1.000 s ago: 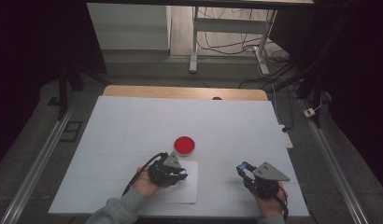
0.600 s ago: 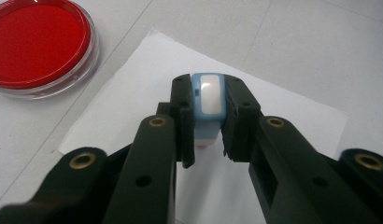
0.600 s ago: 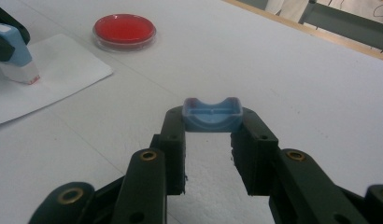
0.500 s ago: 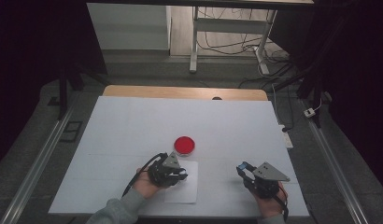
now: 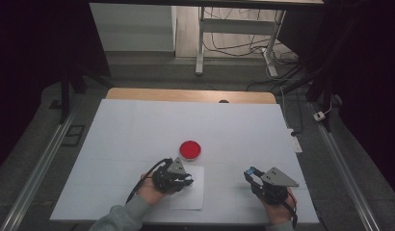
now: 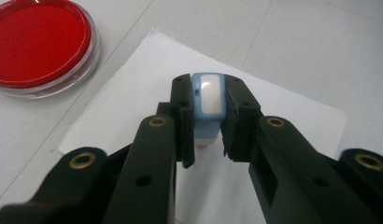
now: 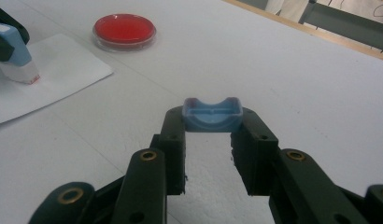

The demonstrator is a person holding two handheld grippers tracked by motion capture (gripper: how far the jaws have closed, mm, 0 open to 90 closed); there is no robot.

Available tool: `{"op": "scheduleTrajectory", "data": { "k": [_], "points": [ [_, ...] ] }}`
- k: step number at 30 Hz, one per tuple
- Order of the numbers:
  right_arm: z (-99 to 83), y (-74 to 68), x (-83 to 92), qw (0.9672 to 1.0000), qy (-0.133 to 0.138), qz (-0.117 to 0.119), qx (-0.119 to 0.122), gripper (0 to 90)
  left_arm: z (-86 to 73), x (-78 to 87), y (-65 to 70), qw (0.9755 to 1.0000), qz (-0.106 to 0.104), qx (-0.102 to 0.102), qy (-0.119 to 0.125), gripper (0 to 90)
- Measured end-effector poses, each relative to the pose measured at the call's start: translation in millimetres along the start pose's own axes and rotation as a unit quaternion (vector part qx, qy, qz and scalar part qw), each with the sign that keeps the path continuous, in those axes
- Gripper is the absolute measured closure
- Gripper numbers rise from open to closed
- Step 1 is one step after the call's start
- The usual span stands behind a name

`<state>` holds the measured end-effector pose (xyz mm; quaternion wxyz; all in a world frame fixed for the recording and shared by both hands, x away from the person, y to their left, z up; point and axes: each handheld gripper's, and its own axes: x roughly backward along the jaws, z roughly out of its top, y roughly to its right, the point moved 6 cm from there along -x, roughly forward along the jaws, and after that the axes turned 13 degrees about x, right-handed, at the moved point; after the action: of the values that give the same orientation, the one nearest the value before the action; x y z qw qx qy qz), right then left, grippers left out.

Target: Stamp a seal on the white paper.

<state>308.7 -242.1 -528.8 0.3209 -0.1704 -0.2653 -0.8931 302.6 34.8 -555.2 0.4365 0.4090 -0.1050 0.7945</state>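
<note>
Near the lower middle of the high view, the left gripper [image 5: 185,180] sits over a white sheet of paper [image 5: 194,196] that lies flat on the white table [image 5: 138,130]. Its jaws are closed tight on a small blue and white stamp [image 6: 207,100]. In the left gripper view the stamp stands in the centre of the frame, upright between the two black pads, its white base down on the paper. In the right gripper view the same stamp shows at the far left edge, a trace of red along its foot where it meets the sheet.

Just above the paper in the high view, a little right of the left gripper, lies the round red ink pad [image 5: 190,150] in its clear dish. It fills the upper left corner of the left gripper view and sits in the upper left of the right gripper view, close to the paper's corner but apart from the stamp.

At the lower right of the high view, the right gripper [image 5: 252,175] rests well apart from the paper, over bare table. Its jaws are clamped on a small blue cap [image 7: 211,114], hollow side up, held at the very tips in the centre of the right gripper view.
</note>
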Motion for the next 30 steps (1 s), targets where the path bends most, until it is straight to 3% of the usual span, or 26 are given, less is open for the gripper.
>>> {"op": "scheduleTrajectory", "data": {
  "k": [7,12,15,30],
  "points": [
    [0.5,0.1,0.3,1.0,0.002,0.0,-0.001,65.9,0.3,0.6,-0.1,1.0,0.0,-0.005,0.0,76.4],
    [0.2,1.3,1.1,1.0,0.005,0.001,-0.003,65.9,5.0,6.2,1.0,0.9998,-0.001,-0.007,0.017,76.2],
    [0.2,1.9,1.5,1.0,0.005,0.0,-0.003,65.9,5.9,7.0,2.2,0.9996,-0.014,0.001,0.024,76.2],
    [0.5,2.0,2.1,1.0,0.006,0.0,-0.003,65.9,14.5,31.0,-2.8,0.9961,-0.032,0.035,0.075,76.1]
  ]
}}
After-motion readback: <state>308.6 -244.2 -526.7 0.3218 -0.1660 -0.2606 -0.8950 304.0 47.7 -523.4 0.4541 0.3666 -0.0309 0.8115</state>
